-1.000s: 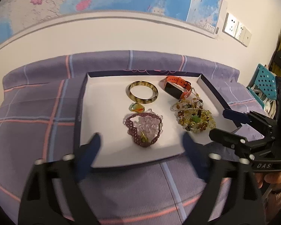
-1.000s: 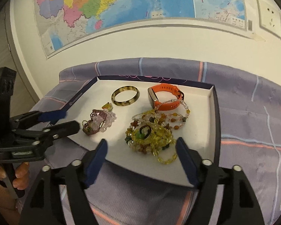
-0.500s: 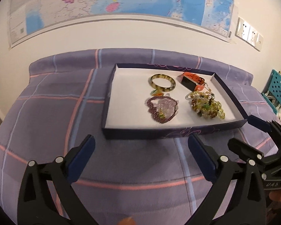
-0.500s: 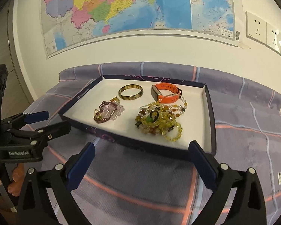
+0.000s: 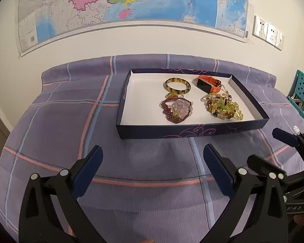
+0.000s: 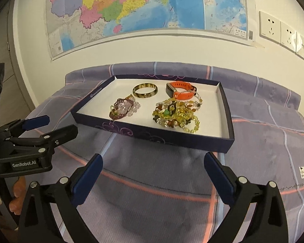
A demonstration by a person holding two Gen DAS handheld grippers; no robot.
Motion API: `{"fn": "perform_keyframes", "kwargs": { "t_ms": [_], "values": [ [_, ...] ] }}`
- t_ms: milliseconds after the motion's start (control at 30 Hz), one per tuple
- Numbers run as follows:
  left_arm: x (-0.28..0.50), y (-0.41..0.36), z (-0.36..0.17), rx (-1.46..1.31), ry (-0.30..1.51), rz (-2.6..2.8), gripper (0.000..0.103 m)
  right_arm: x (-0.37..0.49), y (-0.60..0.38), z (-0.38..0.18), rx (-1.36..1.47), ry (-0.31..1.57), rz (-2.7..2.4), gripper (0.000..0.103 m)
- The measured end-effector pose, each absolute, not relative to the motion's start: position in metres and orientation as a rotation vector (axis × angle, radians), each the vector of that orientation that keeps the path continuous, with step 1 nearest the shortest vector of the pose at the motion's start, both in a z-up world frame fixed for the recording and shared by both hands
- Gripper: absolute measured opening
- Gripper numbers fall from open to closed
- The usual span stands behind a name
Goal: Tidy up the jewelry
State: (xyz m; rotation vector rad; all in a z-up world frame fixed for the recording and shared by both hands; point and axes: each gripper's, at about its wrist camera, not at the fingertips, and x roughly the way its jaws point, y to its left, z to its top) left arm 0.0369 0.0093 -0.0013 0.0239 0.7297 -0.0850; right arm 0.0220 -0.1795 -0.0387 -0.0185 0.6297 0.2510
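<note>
- Your left hand-held gripper [image 5: 152, 166] and right hand-held gripper [image 6: 152, 174] gape empty over the bed [image 5: 56, 125].
- Careful: the yellow bead strands [image 6: 175, 115] by the tray's [image 6: 152, 134] near edge are tangled; one grab could drag several.

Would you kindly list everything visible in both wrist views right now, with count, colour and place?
Tray: one, dark blue outside, white inside, on the bed.
Bangle: one, mottled olive-brown, back of tray.
Watch: one, orange strap, back of tray beside the bangle.
Purple bead bracelets: a small pile, purple and clear, front of tray.
Yellow bead strands: a tangled pile, yellow-amber, tray's right part.
Bedcover: one, purple plaid.
Map: one, multicoloured, on the wall.
Sockets: a row, white, right of the map.
Left gripper: black with blue pads, open, empty.
Right gripper: same, open, empty.
</note>
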Motion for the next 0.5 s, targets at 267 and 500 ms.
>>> {"fn": "perform_keyframes", "kwargs": {
  "t_ms": [267,500],
  "values": [
    [0.0336,0.0088,-0.0055,0.022,0.741,-0.082,0.098,0.018,-0.1764,-0.0401,-0.024,0.636,0.255,0.096],
    [0.0342,0.01,-0.0061,0.018,0.745,-0.076,0.098,0.0155,-0.1757,-0.0414,-0.017,0.64,0.258,0.096]
  ]
}}
